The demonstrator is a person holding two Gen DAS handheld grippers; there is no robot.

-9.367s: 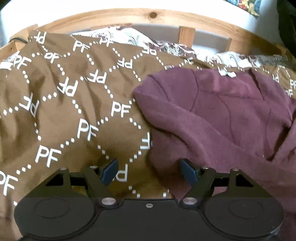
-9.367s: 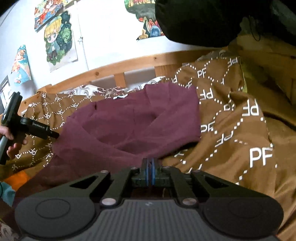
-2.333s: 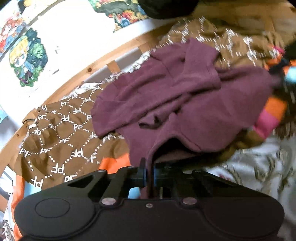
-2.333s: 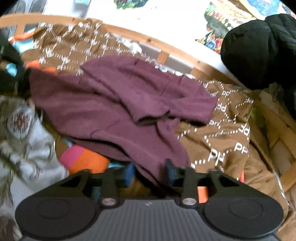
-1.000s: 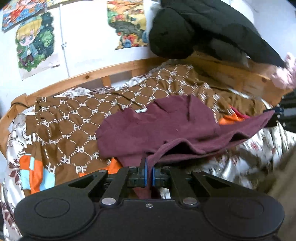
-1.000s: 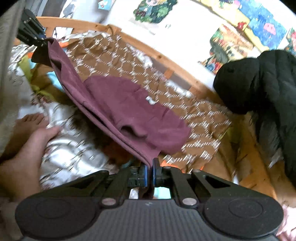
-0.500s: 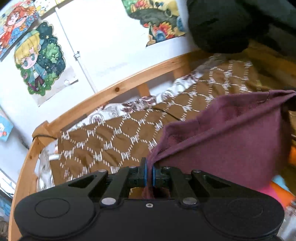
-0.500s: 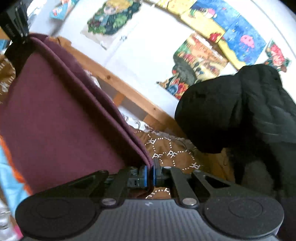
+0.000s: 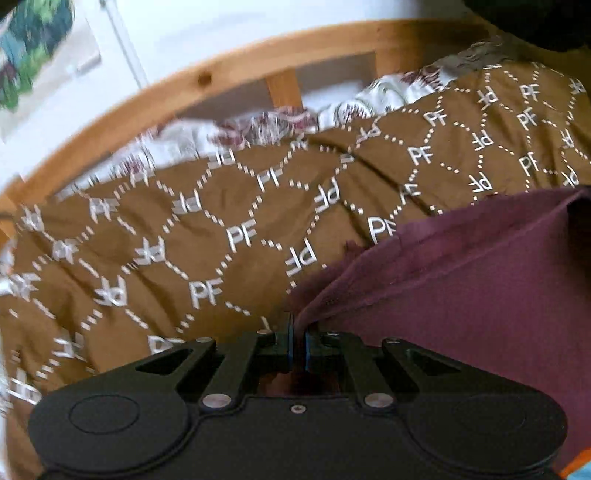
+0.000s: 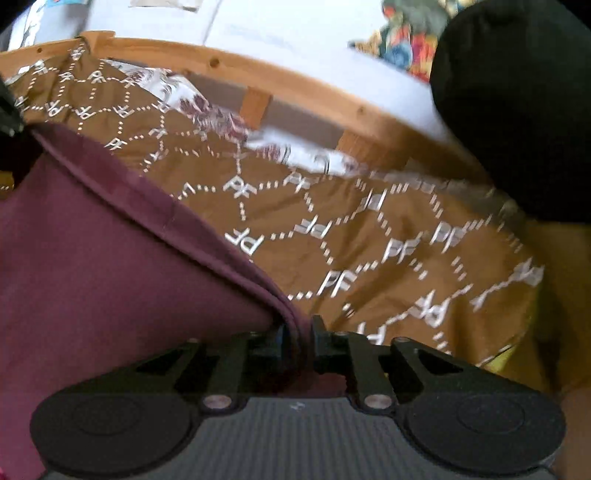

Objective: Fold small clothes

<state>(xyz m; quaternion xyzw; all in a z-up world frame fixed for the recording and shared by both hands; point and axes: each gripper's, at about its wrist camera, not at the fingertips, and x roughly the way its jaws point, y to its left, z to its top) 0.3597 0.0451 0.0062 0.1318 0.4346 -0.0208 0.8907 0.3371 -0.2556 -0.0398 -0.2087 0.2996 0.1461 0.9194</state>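
Left wrist view: the left gripper has its two blue-lined fingers pressed almost together, pinching a corner of the maroon garment; the cloth rises from between the fingers and spreads to the right and up, its hemmed edge running toward the right border of the picture; beneath and beyond it lies a brown blanket printed with white "PF" letters and dotted hexagons, covering most of the left and middle; past the blanket a strip of white sheet with dark red flowers shows, then the curved wooden bed rail and the pale wall; a poster hangs at the upper left, blurred.

Right wrist view: the right gripper has just been opening, and its fingers now stand slightly apart with the folded edge of the maroon garment between them; whether the pads press on the cloth I cannot tell; the garment stretches from the fingers up and to the left, filling the lower left; the brown blanket lies to the right; the wooden bed rail curves across the top, and a black bundle of clothing sits at the upper right.
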